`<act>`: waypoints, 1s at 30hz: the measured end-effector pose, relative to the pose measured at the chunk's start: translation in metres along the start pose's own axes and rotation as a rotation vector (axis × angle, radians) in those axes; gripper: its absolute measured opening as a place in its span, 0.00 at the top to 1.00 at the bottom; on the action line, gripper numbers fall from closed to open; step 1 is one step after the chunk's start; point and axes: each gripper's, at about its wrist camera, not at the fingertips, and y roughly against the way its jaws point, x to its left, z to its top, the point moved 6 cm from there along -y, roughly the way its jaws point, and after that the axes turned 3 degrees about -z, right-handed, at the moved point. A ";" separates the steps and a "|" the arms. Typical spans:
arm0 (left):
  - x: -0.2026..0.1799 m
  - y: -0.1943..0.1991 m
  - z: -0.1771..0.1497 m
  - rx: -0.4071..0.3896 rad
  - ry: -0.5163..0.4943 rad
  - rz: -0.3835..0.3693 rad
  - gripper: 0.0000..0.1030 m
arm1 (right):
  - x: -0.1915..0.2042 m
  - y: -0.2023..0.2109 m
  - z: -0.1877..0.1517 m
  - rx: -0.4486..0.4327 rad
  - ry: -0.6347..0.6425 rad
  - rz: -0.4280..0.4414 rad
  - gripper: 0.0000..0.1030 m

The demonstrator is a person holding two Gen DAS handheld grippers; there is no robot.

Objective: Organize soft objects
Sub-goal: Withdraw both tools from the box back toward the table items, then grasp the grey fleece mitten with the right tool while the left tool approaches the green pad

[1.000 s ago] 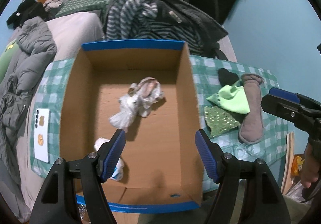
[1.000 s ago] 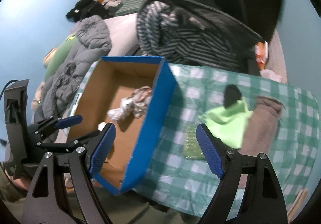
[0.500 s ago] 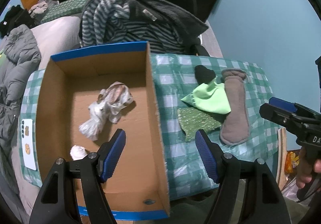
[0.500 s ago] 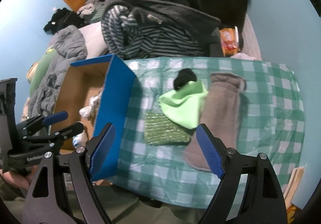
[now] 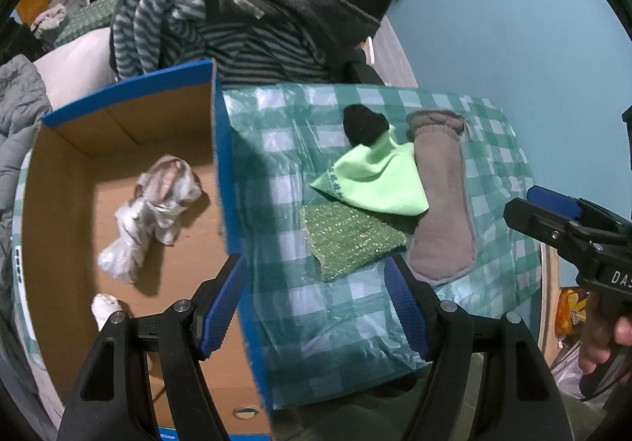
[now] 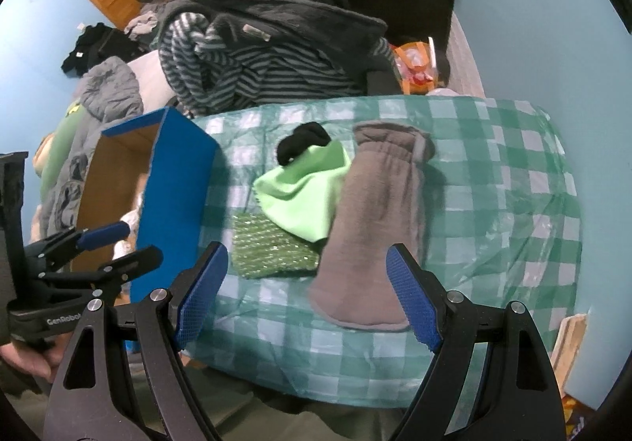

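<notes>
The task looks partly done: 2 crumpled cloths [image 5: 152, 212] lie in the cardboard box [image 5: 221, 172] left of the left gripper [image 5: 316, 302], while 4 soft items wait on the checked tablecloth [image 6: 493, 172] ahead. Both grippers tilt steeply down, jaws wide and empty; the right gripper [image 6: 304, 294] hangs just before the brown mitt [image 6: 375, 227], with the sparkly green cloth [image 6: 268, 251], lime cloth [image 6: 304, 200] and black sock [image 6: 302, 142] ahead to its left

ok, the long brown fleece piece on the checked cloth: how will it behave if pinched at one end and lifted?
Probably floppy: the brown fleece piece lies flat and limp on the checked cloth, so it should hang and swing. Likely light, being thin. The fuzzy surface should grip well. The green cloth seems to touch its edge and may drag along.
</notes>
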 end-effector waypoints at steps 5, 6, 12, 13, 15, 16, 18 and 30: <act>-0.002 -0.013 -0.001 0.015 0.008 0.007 0.29 | -0.011 -0.007 -0.005 0.017 -0.023 -0.016 0.19; -0.002 -0.018 -0.001 0.022 0.013 0.008 0.29 | -0.013 -0.008 -0.006 0.019 -0.025 -0.019 0.19; -0.002 -0.035 -0.004 0.051 0.023 0.024 0.29 | -0.021 -0.011 -0.009 0.027 -0.031 -0.033 0.19; -0.002 -0.036 -0.004 0.052 0.021 0.026 0.29 | -0.022 -0.011 -0.009 0.027 -0.031 -0.035 0.19; -0.002 -0.038 -0.005 0.055 0.015 0.033 0.29 | -0.024 -0.013 -0.010 0.030 -0.033 -0.036 0.19; -0.002 -0.038 -0.005 0.056 0.013 0.035 0.29 | -0.024 -0.014 -0.010 0.031 -0.035 -0.037 0.19; -0.001 -0.039 -0.005 0.055 0.008 0.038 0.29 | -0.025 -0.016 -0.011 0.035 -0.039 -0.036 0.19; 0.022 -0.037 -0.007 0.042 0.026 0.083 0.29 | -0.022 -0.039 -0.009 0.068 -0.028 -0.062 0.19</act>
